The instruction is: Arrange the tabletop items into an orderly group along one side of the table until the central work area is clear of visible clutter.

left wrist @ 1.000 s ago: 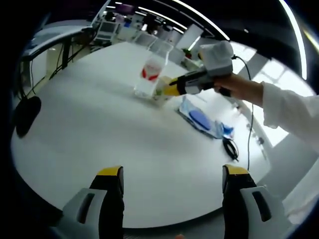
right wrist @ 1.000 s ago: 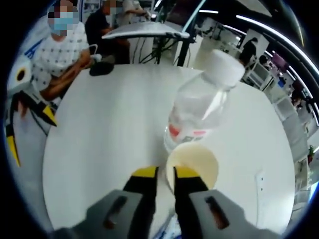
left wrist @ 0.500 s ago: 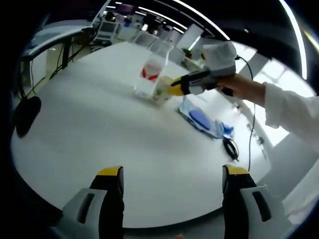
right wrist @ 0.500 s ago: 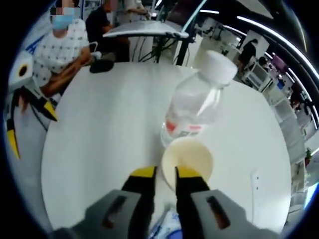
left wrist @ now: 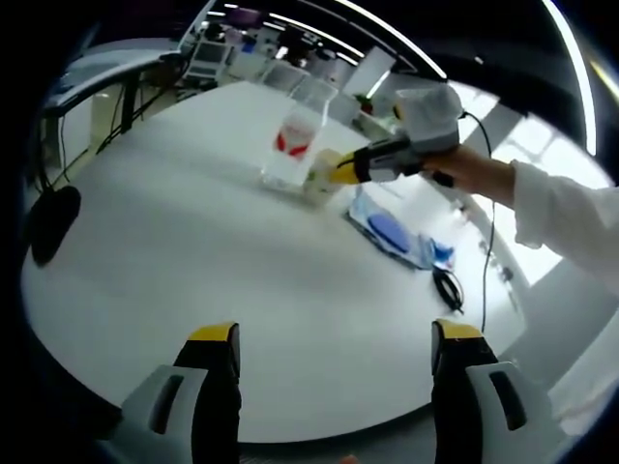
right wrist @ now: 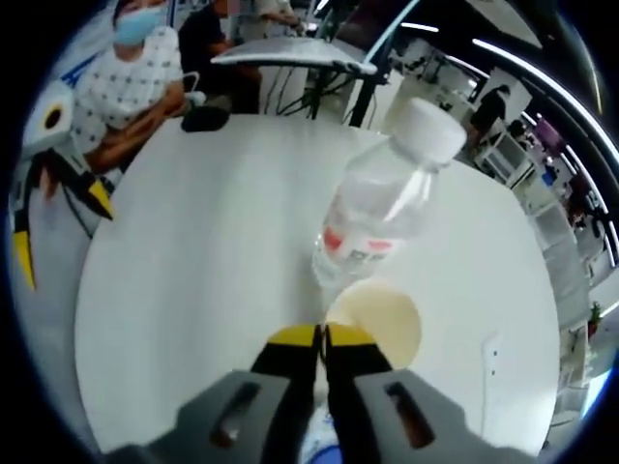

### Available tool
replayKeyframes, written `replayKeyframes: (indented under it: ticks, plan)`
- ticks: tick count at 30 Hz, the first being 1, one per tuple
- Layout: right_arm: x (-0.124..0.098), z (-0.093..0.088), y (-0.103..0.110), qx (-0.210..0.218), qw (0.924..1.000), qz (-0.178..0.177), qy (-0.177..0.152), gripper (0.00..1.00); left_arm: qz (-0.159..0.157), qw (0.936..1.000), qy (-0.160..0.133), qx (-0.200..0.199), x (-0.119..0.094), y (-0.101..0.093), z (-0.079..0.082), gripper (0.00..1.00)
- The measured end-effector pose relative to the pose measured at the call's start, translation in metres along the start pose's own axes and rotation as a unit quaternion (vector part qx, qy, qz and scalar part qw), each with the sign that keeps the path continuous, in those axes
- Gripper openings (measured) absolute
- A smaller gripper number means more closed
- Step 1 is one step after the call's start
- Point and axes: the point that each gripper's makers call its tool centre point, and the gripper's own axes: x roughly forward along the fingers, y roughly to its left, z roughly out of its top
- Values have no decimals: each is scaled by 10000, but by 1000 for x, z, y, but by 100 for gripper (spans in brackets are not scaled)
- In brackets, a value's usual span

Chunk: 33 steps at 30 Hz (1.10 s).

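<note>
A clear water bottle [right wrist: 382, 208] with a white cap and a red label stands on the round white table [right wrist: 193, 290]. A cream paper cup [right wrist: 379, 319] sits right against its base. My right gripper [right wrist: 320, 338] has its jaws pressed together at the cup's near rim, apparently pinching it. The left gripper view shows the same bottle [left wrist: 293, 145] and cup [left wrist: 322, 172] far across the table, with my right gripper [left wrist: 338, 175] at the cup. My left gripper [left wrist: 334, 353] is open over the near table edge with nothing between its fingers. It also appears as the left gripper [right wrist: 60, 237] at the left.
Blue items on a clear sheet [left wrist: 387, 232] and a black cable [left wrist: 447, 287] lie right of the cup. A black object [left wrist: 50, 222] rests at the table's left edge. A seated person [right wrist: 135, 82] is beyond the table, near a black object [right wrist: 205, 118].
My right gripper's jaws have closed from a narrow gap to shut at the cup's rim. The cup has shifted slightly. The left gripper has not moved.
</note>
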Motion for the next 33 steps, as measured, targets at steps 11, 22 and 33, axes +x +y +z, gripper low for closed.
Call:
replayKeyframes:
  ticks: [11,22,33]
  plan:
    - [0,1,-1,74,10000,-6,-65,6,8,10000,-8,-48,1,2,0,78]
    - [-17,10,1,373,9983,-183,-397,32,28,10000,26,-24,3,1,-2,78]
    - [-32,18,3,687,9935,-454,-785,64,10,10000,62,24,3,0,-3,79]
